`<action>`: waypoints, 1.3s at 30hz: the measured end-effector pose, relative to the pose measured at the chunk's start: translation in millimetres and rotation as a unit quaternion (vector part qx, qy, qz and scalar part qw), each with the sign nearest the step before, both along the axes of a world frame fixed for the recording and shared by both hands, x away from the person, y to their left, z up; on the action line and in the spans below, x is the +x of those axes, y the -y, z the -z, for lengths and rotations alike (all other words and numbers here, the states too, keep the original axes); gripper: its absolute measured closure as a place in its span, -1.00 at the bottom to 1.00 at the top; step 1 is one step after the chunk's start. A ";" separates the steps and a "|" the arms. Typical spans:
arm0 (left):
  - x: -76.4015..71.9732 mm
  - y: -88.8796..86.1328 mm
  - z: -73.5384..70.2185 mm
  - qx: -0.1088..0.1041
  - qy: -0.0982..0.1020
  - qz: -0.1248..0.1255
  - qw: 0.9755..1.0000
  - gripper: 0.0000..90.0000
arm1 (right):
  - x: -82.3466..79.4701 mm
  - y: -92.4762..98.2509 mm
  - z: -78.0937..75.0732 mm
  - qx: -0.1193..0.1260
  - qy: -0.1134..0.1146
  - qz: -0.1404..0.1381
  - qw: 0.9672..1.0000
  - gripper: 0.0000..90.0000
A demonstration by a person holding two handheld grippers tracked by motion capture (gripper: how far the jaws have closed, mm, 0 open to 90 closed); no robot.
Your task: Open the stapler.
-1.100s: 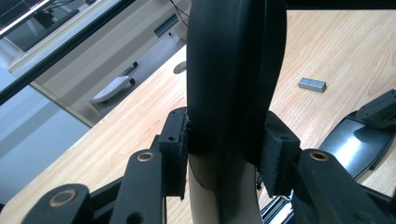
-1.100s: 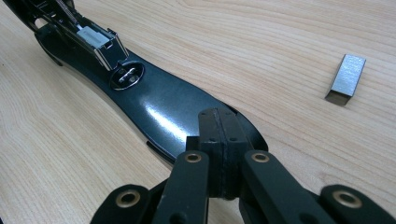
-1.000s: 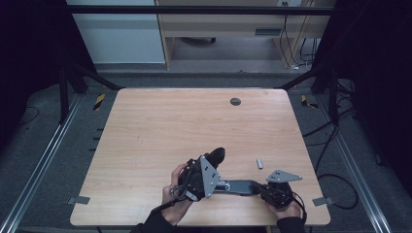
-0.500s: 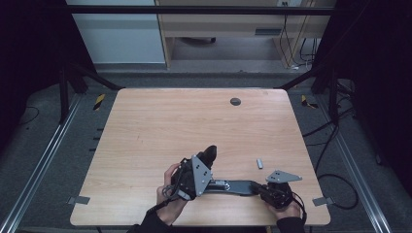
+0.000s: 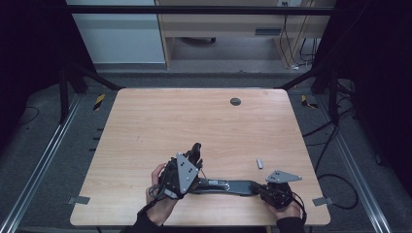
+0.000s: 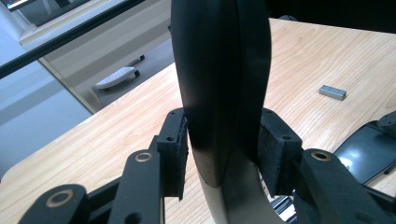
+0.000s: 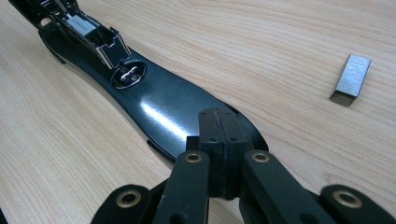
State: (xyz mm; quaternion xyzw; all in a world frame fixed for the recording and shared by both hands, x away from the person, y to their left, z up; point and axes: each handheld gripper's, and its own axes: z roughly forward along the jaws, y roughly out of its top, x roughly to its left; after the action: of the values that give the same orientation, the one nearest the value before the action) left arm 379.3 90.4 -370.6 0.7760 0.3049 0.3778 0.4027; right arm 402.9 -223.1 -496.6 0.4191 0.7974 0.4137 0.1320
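The stapler (image 5: 228, 186) lies opened out near the counter's (image 5: 204, 121) front edge, its glossy black base flat on the wood and its black top arm (image 6: 219, 84) swung up. The open metal channel (image 7: 86, 28) in it shows bright; whether staples sit inside, I cannot tell.

The left gripper (image 5: 194, 155) grasps the raised arm — in the left gripper view the arm stands upright between the two pads (image 6: 180, 154), which press its sides. The right gripper (image 7: 219, 140), at about 3 o'clock of the left one in the high view, is clenched, pads together, pressing down on the near end of the base.

A small grey metal block (image 5: 260, 163) — a strip of staples, by its look — lies alone on the counter at about 11 o'clock of the right gripper, apart from the stapler.
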 end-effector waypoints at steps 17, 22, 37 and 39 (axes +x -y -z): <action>0.0 -20.1 -0.1 -0.021 -0.007 -0.018 1.000 0.24 | 0.0 0.5 0.3 0.002 -0.001 0.000 1.000 1.00; 0.1 -23.4 0.0 -0.024 -0.009 -0.019 0.999 0.24 | 0.0 0.2 0.2 0.002 -0.001 0.000 1.000 1.00; 3.6 -60.4 6.7 -0.073 -0.035 -0.036 0.996 0.18 | 0.1 0.2 0.3 0.002 0.000 -0.001 1.000 1.00; 3.6 -62.3 7.2 -0.075 -0.037 -0.038 0.996 0.17 | 0.0 0.2 0.2 0.002 -0.001 0.000 1.000 1.00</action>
State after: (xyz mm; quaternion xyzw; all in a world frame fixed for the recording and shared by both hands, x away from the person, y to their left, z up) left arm 382.9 152.7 -377.8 0.7448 0.3761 0.3401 0.4337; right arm 403.0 -223.3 -496.8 0.4199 0.7966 0.4151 0.1298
